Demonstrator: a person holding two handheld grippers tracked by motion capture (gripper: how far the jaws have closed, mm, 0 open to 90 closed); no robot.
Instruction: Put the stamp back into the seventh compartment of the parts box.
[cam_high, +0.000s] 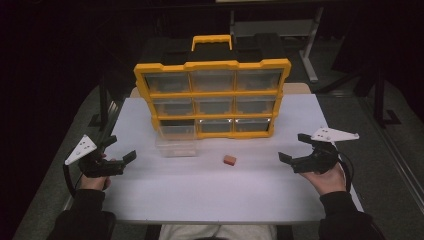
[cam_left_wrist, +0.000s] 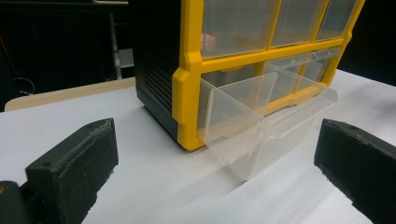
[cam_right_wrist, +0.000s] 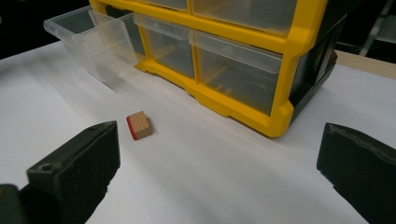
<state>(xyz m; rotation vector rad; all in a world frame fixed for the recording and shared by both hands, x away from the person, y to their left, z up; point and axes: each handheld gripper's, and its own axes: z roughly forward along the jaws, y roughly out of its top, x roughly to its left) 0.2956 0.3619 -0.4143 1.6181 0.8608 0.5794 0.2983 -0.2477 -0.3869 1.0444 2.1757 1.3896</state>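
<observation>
A yellow and black drawer cabinet (cam_high: 214, 97) (cam_left_wrist: 191, 84) (cam_right_wrist: 261, 60) stands at the back of the white table (cam_high: 210, 190). Its bottom-left clear drawer (cam_high: 176, 141) (cam_left_wrist: 261, 126) (cam_right_wrist: 88, 39) is pulled out onto the table. A small wooden block with a red face (cam_high: 229, 160) (cam_right_wrist: 139, 125) lies in front of the cabinet. My left gripper (cam_high: 120, 150) (cam_left_wrist: 215, 186) is open at the table's left edge, facing the drawer. My right gripper (cam_high: 295, 147) (cam_right_wrist: 219, 177) is open at the right, with the block ahead of its left jaw.
Metal table legs and a dark floor (cam_high: 310, 55) lie behind the cabinet. A tan table edge (cam_left_wrist: 65, 95) (cam_right_wrist: 369, 63) shows beside the cabinet. The person's forearms in dark sleeves (cam_high: 85, 215) come in from the bottom.
</observation>
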